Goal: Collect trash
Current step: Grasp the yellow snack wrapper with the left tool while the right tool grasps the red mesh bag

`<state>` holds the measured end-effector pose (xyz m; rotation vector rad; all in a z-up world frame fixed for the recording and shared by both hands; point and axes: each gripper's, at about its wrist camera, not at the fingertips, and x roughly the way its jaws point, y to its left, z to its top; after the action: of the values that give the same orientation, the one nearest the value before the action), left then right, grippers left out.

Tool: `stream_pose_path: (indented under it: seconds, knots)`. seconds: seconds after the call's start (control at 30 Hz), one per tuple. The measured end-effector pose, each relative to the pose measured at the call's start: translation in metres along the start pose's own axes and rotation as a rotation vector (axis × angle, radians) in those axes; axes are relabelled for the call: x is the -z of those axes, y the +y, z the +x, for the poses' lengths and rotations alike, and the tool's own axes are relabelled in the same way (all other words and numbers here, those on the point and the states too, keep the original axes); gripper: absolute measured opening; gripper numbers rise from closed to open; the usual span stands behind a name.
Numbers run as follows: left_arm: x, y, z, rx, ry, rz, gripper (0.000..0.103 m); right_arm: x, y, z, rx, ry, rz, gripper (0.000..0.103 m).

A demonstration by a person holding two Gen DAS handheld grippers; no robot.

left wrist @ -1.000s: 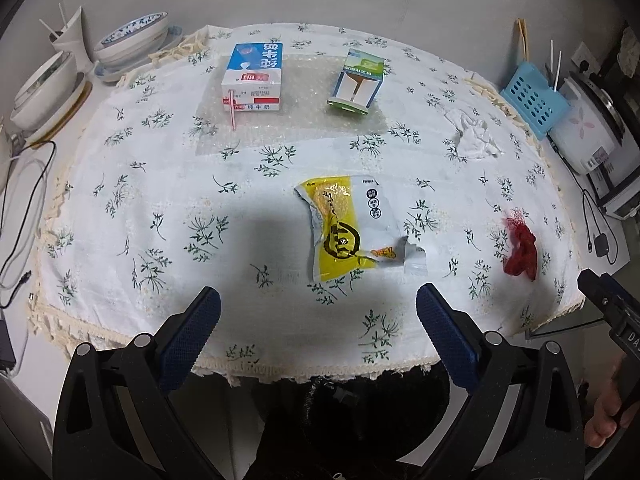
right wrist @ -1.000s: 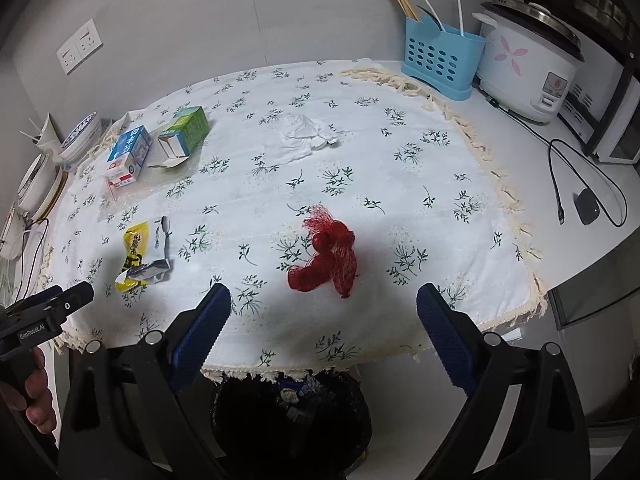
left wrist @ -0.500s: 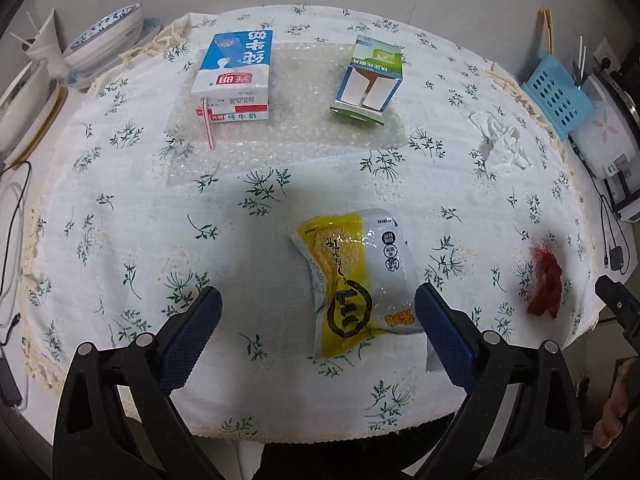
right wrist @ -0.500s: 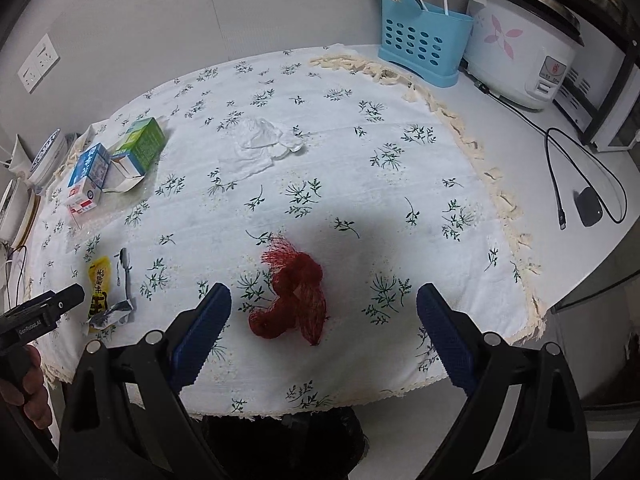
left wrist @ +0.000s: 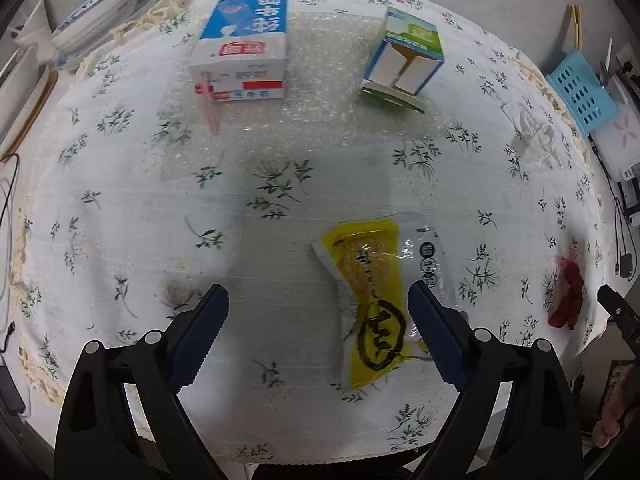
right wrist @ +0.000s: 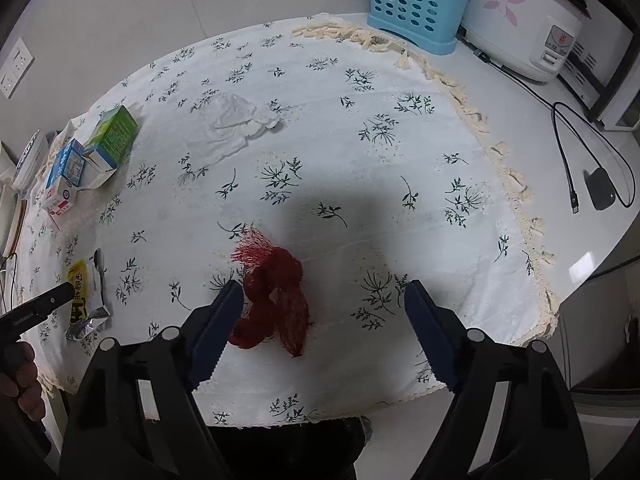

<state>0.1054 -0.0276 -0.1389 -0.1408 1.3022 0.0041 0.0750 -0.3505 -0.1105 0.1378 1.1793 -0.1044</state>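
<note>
- Left gripper (left wrist: 318, 320): jaws spread wide, nothing held; hovering over near edge of floral tablecloth (left wrist: 120, 208); right finger overlapping edge of yellow snack wrapper (left wrist: 374, 300) in view (contact not determinable).
- Yellow snack wrapper: lying flat on cloth, torn silver end toward near edge; mostly inside the jaw gap, toward its right side.
- Right gripper (right wrist: 324, 328): jaws spread wide, nothing held; red mesh net bag (right wrist: 274, 306) bunched on cloth just beside left finger, at left of the gap; touching or not, cannot tell.
- Blue-and-white milk carton (left wrist: 242, 50): lying on its side at far part of cloth, on sheet of bubble wrap (left wrist: 320, 92); pink straw (left wrist: 210, 106) projecting from near end.
- Green-and-white carton (left wrist: 406, 58): also on bubble wrap, right of milk carton, open flaps facing camera.
- Crumpled white tissue (right wrist: 234, 126): on cloth, between cartons and far right corner.
- Off cloth, right side: blue perforated utensil holder (right wrist: 416, 4); white rice cooker (right wrist: 524, 20) beside it; black cable with adapter (right wrist: 600, 190) on bare counter.
- Off cloth, left side: stacked bowls (left wrist: 96, 12).
</note>
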Motion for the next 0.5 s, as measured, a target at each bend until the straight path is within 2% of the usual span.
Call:
stream_pose_path:
  seconds: [0.27, 0.33, 0.4, 0.5]
  knots:
    - [-0.005, -0.023, 0.021, -0.038, 0.059, 0.051, 0.076, -0.005, 0.023, 0.027, -0.021, 0.087, -0.023, 0.063]
    - [-0.006, -0.027, 0.022, -0.071, 0.068, 0.064, 0.075, -0.004, 0.028, 0.035, -0.022, 0.119, -0.031, 0.053]
    - [-0.006, -0.031, 0.023, -0.094, 0.069, 0.071, 0.068, -0.003, 0.031, 0.039, -0.02, 0.136, -0.034, 0.049]
    - [-0.008, -0.039, 0.022, -0.1, 0.073, 0.092, 0.05, -0.003, 0.034, 0.045, -0.014, 0.162, -0.039, 0.036]
